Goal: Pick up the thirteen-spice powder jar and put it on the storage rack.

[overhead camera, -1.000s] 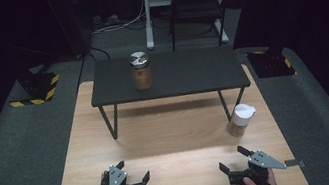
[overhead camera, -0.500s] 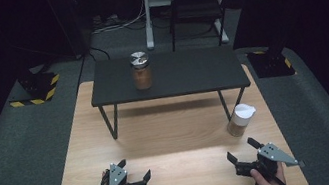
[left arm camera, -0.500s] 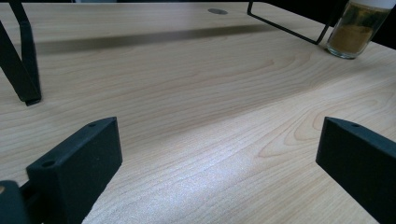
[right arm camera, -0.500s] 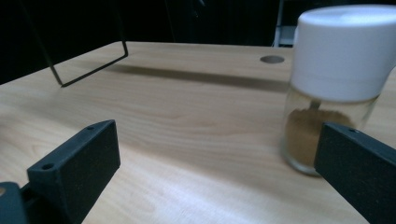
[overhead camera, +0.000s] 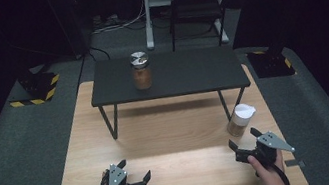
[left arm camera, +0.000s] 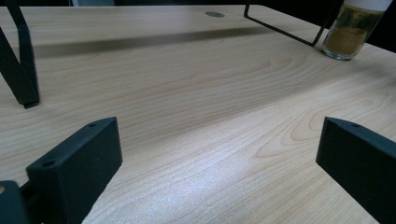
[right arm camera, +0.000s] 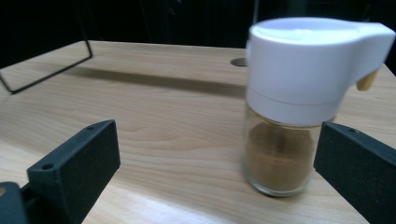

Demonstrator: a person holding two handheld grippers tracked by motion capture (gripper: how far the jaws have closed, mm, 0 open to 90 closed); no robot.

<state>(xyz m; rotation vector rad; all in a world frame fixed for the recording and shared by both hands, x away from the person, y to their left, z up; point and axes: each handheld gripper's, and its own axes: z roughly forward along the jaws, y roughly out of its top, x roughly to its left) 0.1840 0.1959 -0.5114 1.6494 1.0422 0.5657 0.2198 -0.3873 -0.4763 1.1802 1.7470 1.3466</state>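
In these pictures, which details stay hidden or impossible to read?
- Right claw, high view: whether it touches the white-capped spice jar; too small to judge.
- The same jar, left gripper view: its cap is cut by the top edge.
- Metal-lidded jar on the black shelf, high view: any label is too small.
- Shelf's far legs: hidden under its top.

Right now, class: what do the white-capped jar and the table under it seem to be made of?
White-capped jar: clear body, probably glass, since brown powder shows through; the cap looks like matte white plastic. Table: pale wood or wood-look laminate, with visible grain and a soft sheen.
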